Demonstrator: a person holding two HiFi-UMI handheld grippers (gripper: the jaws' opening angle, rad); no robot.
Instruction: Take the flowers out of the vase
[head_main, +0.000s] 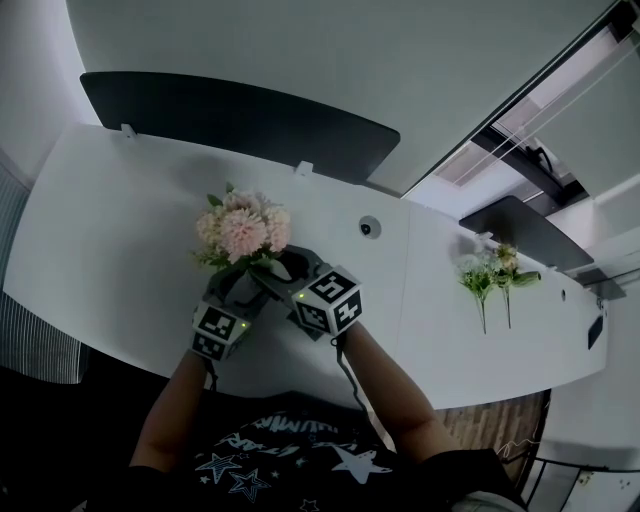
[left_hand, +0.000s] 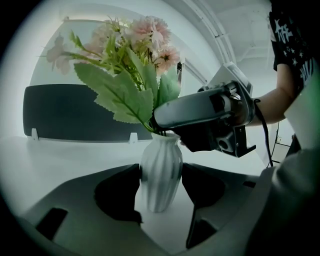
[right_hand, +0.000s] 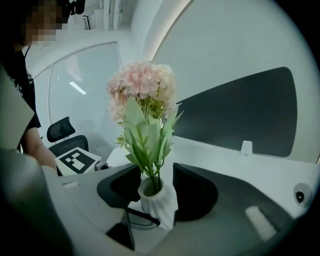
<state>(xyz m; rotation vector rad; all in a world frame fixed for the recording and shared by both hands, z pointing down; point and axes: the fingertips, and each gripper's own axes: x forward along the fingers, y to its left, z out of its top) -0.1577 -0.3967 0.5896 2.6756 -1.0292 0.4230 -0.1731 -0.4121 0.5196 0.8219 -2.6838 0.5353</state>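
Head view: white table (head_main: 120, 230), with the vase of pink flowers (head_main: 243, 232) standing near its front edge, close to the person. Both tools were crowded in at its base. A second bunch (head_main: 490, 280) lay flat on the table well off to the right, apart from everything else. A dark panel (head_main: 240, 115) ran along the far edge.

Left tool (left_hand: 161, 172): its jaws were pressed against either side of the ribbed white vase (left_hand: 161, 190), low on the body. No gap showed on either flank, so I judged this a firm hold, bracing the vase upright on the table.

Right tool (right_hand: 156, 172): its jaws stood apart on either side of the stems (right_hand: 154, 177), level with the vase mouth or just above it. The green stems sat in the gap with space on both sides, so they were not yet pinched. From the left gripper view this tool came in from the side, across the neck.

Key relation: the stems rose close to vertical out of the neck, leaning only slightly, with leaves and blooms fanning out above. The right tool was the nearer one to the stems and already straddled them, while the left sat lower on the body.

Judgement: the next step is to close on the stems, then draw straight up along their axis while the left tool holds the vase down. A sideways pull would risk tipping the vase.
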